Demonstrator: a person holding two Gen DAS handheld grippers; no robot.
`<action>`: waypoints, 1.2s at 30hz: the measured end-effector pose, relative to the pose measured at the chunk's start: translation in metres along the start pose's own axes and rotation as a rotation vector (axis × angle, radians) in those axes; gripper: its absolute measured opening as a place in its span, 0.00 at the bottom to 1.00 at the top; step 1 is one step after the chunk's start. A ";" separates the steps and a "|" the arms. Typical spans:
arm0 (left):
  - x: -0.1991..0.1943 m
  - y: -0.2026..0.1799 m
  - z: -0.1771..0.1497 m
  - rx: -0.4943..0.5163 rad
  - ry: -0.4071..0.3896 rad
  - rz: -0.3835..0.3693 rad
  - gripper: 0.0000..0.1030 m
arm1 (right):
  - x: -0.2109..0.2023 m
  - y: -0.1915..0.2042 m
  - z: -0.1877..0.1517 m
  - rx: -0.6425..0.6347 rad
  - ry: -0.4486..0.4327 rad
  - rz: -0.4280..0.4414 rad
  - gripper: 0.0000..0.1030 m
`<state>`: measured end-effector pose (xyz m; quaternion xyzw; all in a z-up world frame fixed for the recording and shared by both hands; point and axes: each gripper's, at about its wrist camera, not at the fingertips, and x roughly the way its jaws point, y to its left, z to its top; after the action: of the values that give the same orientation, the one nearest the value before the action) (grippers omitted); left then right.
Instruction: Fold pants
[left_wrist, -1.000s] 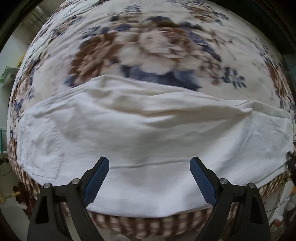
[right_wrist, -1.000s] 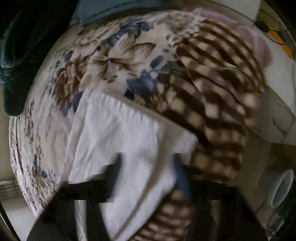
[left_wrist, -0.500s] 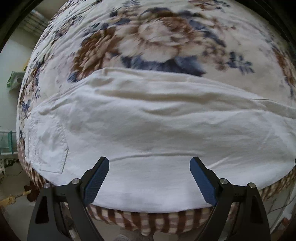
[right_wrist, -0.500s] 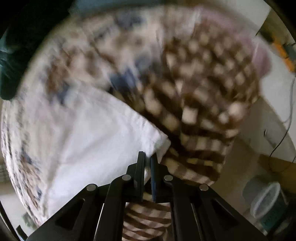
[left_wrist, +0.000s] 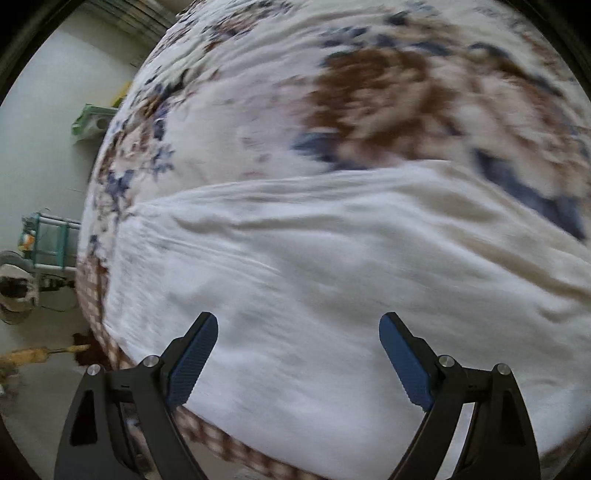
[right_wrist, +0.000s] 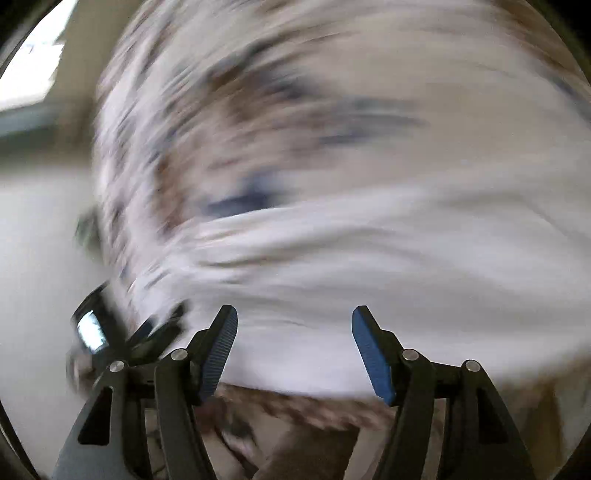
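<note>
Left wrist view, left gripper (left_wrist: 297, 325): fingers spread wide, holding nothing, hovering over the near part of the pants.
Pants (left_wrist: 332, 266): white, laid flat across the bed (left_wrist: 258, 92), stretching past both fingers; spread out, likely so they can be folded.
Right wrist view, right gripper (right_wrist: 294, 319): fingers spread apart, empty; picture badly blurred.
Pants there (right_wrist: 351, 266): ahead of and between the fingers, near edge just past the fingertips.
Beside the left finger: a dark device (right_wrist: 92, 328), probably the other gripper.

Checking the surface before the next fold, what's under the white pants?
The pants lie on a floral bedspread with a brown checked border at its edge. Whatever lies directly beneath the pants is covered.
</note>
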<state>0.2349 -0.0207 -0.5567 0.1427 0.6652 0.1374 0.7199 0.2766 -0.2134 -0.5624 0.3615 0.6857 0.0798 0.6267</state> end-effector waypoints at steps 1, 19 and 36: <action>0.009 0.006 0.006 0.012 0.003 0.036 0.87 | 0.028 0.034 0.022 -0.079 0.036 0.001 0.65; 0.044 0.044 0.026 -0.011 0.103 -0.134 0.89 | 0.149 0.107 0.123 -0.229 0.283 -0.141 0.09; 0.042 0.061 0.035 -0.004 0.103 -0.173 0.89 | 0.176 0.135 0.122 -0.382 0.294 -0.234 0.29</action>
<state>0.2722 0.0514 -0.5687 0.0762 0.7110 0.0834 0.6941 0.4503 -0.0525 -0.6520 0.1396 0.7790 0.1866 0.5821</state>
